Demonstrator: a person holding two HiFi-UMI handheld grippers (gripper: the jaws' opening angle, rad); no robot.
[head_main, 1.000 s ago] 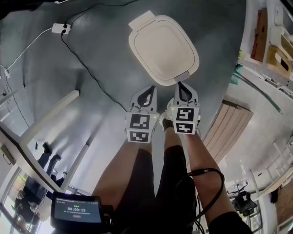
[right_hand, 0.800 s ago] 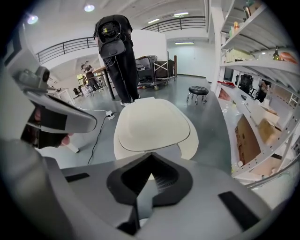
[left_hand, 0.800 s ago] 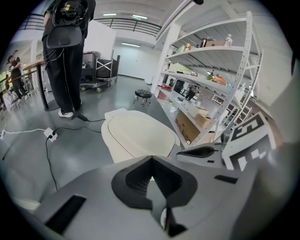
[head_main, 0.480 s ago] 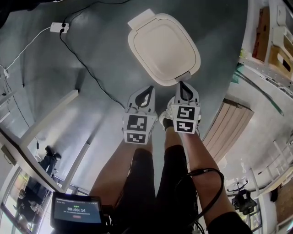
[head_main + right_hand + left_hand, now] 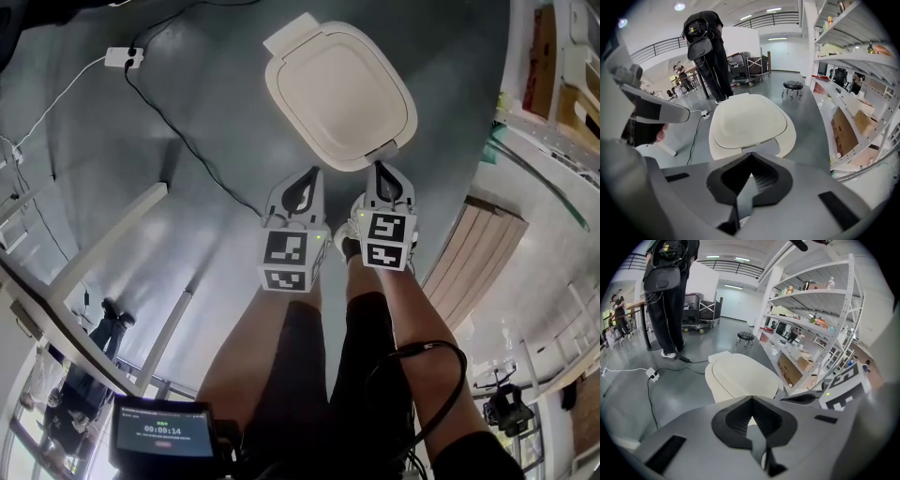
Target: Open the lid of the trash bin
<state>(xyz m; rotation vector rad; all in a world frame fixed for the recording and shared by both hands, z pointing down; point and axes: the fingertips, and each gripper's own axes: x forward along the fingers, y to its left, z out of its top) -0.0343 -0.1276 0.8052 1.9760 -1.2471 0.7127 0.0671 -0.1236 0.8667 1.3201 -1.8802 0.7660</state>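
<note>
**While its lid [image 5: 339, 94] lies flat and shut, the cream-white rounded-square plastic trash bin [image 5: 714, 387] stands just ahead of two closed tools**

As the head view looks steeply down, the bin stands on the grey floor [image 5: 216, 112] directly in front of the person's legs. The left gripper [image 5: 304, 178] and right gripper [image 5: 382, 169] hang side by side at its near edge.

The left gripper's own view shows its two dark fingers pressed tip to tip with nothing held between them. The bin sits beyond the tips and a little to the left. The right gripper's fingers are likewise closed together and empty. They point at the small grey tab [image 5: 761, 150] on the lid's near rim, and whether the tips touch it cannot be told.

A black cable [image 5: 178, 141] runs across the floor from a white socket block [image 5: 124, 58] to the left of the bin. White metal shelving [image 5: 820, 310] stands to the right. A person in black clothing [image 5: 710, 56] stands beyond the bin, well apart from it.
</note>
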